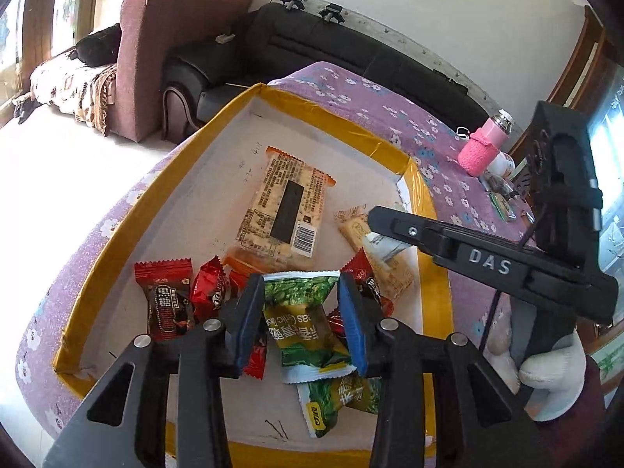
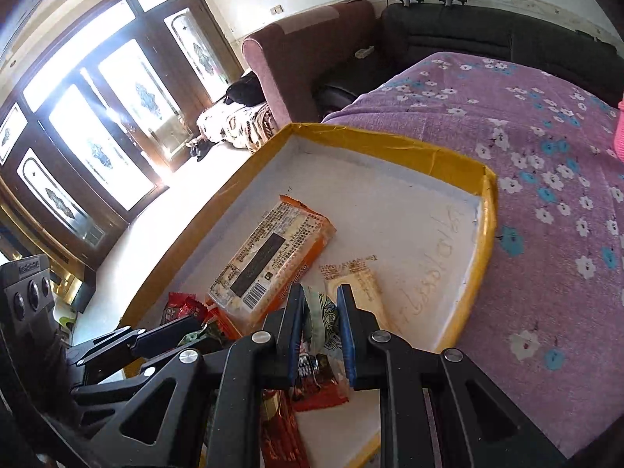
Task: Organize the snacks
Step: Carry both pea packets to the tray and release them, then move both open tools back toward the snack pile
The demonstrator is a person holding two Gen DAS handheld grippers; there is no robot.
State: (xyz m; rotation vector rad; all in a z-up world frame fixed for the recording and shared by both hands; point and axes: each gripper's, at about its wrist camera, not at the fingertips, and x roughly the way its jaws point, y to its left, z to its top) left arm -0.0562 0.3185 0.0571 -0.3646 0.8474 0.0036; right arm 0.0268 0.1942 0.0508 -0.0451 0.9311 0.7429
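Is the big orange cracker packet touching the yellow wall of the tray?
Apart. The right wrist view shows bare white floor all around the cracker packet, well clear of the tray wall.

Beneath the left gripper [image 1: 302,321], one green pea packet [image 1: 339,401] lies half-covered by another. Behind the right gripper [image 2: 320,335], the held pale wrapper [image 2: 321,321] hides its print.

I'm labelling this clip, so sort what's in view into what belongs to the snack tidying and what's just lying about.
Part of the job:
yellow-edged tray
large orange cracker pack
green pea packet
red candy packets
beige biscuit wrapper

Just lying about:
pink-sleeved flask
floral purple cloth
black sofa
mauve armchair
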